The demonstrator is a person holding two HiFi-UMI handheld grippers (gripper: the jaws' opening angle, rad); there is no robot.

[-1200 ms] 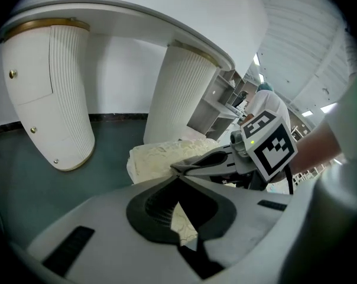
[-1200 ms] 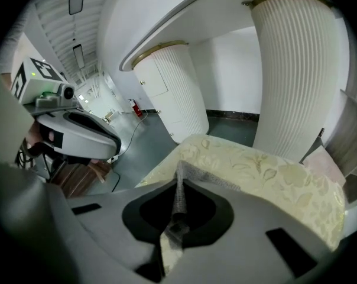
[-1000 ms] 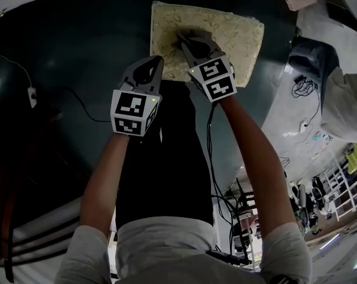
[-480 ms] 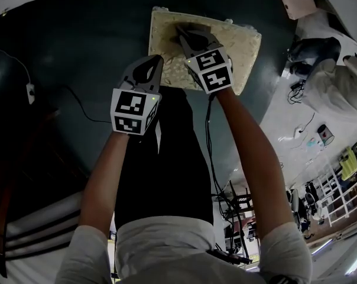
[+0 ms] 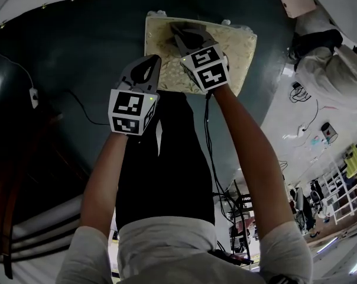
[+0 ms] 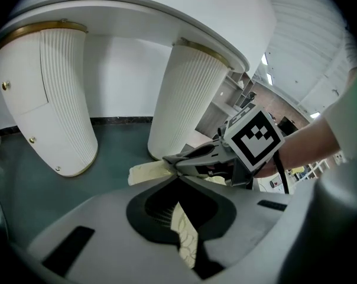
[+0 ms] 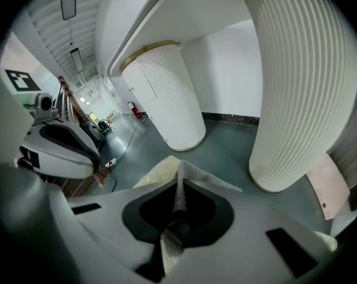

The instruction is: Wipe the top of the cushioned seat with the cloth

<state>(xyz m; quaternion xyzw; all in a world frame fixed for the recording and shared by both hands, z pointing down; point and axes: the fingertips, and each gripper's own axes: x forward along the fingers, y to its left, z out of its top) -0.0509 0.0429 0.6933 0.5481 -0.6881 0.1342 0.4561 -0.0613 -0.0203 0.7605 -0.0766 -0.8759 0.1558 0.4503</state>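
The cushioned seat [image 5: 237,52] lies flat on the dark green floor [image 5: 78,52] at upper centre of the head view; squarish and padded, its slightly longer axis runs left to right; cream cover, vine-like pattern; the right gripper [image 5: 181,31] pinches a grey, nubbly cloth [image 7: 179,185] on its top; the left gripper [image 5: 154,60] is nipped on the seat's near edge.

Large hall: white fluted columns [image 7: 297,99], green floor [image 5: 78,58]
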